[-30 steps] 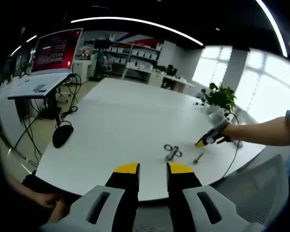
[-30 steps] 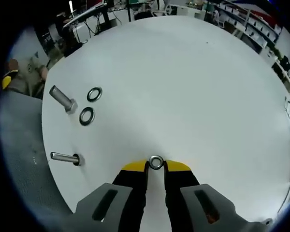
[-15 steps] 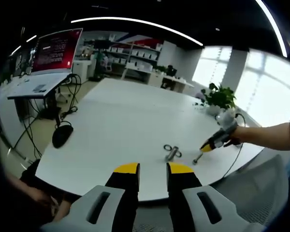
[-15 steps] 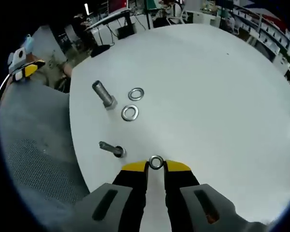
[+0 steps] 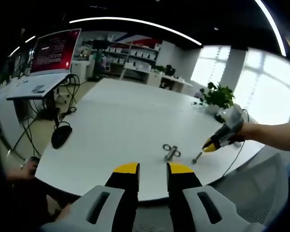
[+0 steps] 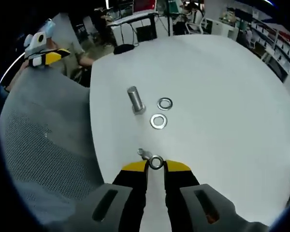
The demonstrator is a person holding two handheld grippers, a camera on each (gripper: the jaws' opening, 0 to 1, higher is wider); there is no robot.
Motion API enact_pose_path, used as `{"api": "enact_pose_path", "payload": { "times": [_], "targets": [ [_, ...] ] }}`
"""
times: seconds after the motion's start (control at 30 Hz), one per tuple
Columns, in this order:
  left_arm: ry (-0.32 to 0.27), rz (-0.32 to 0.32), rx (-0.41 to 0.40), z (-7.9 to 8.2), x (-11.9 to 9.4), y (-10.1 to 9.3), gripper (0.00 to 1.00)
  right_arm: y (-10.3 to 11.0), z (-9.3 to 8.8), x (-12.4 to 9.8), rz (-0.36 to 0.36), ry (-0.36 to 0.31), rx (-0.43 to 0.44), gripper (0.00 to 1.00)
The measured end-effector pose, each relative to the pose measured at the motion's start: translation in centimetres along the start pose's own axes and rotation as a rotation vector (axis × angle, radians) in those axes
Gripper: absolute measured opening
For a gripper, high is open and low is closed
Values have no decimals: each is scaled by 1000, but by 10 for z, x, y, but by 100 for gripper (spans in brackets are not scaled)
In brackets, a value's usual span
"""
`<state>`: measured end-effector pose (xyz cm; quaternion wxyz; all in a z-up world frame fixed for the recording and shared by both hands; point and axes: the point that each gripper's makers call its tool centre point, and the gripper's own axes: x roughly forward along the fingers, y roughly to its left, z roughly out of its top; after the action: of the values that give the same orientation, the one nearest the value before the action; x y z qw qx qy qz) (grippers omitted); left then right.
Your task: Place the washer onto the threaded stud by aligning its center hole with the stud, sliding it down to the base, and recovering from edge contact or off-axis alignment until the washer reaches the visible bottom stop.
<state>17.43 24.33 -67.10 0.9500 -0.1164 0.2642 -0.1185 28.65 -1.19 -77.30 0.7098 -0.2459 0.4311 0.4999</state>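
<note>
This is an open-plan office or lab workspace. A wide white bench (image 5: 121, 121) stands in the middle, with a big red-lit monitor (image 5: 55, 50) on a side desk (image 5: 34, 89) trailing cables to the floor, shelving racks (image 5: 135, 55) stacked with white boxes along the back wall, and a potted plant (image 5: 220, 96) by the tall bright windows (image 5: 261, 82). A grey mesh office chair (image 6: 43, 145) sits at the bench edge.

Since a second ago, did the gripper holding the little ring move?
Yes. In the left gripper view the right gripper has slid along the table to hover at the small bolt, beside the big bolt, washer pinched in its fingers.
</note>
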Motion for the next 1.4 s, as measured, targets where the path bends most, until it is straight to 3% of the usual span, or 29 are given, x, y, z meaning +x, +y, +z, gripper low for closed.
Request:
{"api": "enact_pose_path", "payload": {
  "times": [0.43, 1.03, 1.4],
  "targets": [
    [-4, -4, -3, 1, 0, 0, 20, 16, 11, 2, 14, 66, -134, 14],
    [-16, -8, -9, 2, 0, -1, 21, 18, 6, 16, 22, 126, -160, 14],
    [-22, -6, -17, 3, 0, 0, 21, 17, -6, 33, 26, 182, -188, 14]
  ]
}}
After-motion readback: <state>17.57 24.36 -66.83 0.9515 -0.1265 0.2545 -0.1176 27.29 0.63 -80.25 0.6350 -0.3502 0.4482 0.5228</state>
